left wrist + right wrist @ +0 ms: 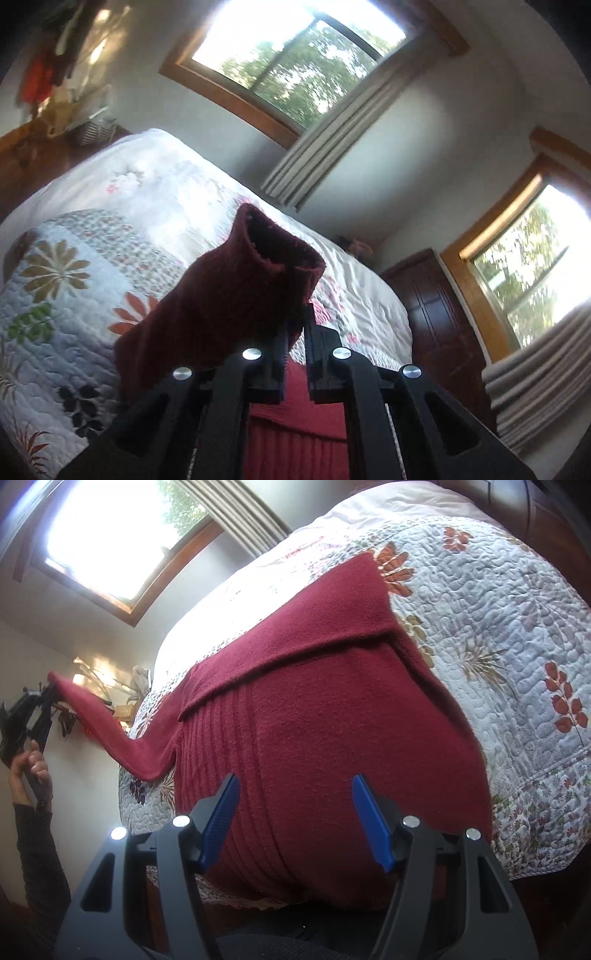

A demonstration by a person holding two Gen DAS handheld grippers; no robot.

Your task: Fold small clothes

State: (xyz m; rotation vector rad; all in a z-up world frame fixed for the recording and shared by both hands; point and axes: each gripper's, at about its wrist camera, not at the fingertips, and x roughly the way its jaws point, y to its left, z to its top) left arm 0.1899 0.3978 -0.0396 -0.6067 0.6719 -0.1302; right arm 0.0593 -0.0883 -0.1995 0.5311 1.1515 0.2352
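Blue-padded fingers (369,823) of the right gripper (293,814) stand wide apart at the near edge of the bed, with nothing between them. Just beyond them lies the red sweater (332,720), spread flat on the floral quilt (498,635); its ribbed lower body sits in the gap ahead of the jaws, and whether the fingertips touch the knit cannot be told. One sleeve (314,609) is folded across the chest toward the far right. The other sleeve (110,731) rises off the left side of the garment, drawn out into the air to the left, where the left gripper (46,698) holds its end and a hand (27,768) in a dark cuff grips the handle.

On the left wrist view, the left gripper (295,325) has its jaws nearly together, pinching the cuff (266,266) of that sleeve; the open mouth of the cuff stands up just past the fingertips, above the quilt (74,266). Red knit shows below, between the gripper's arms.
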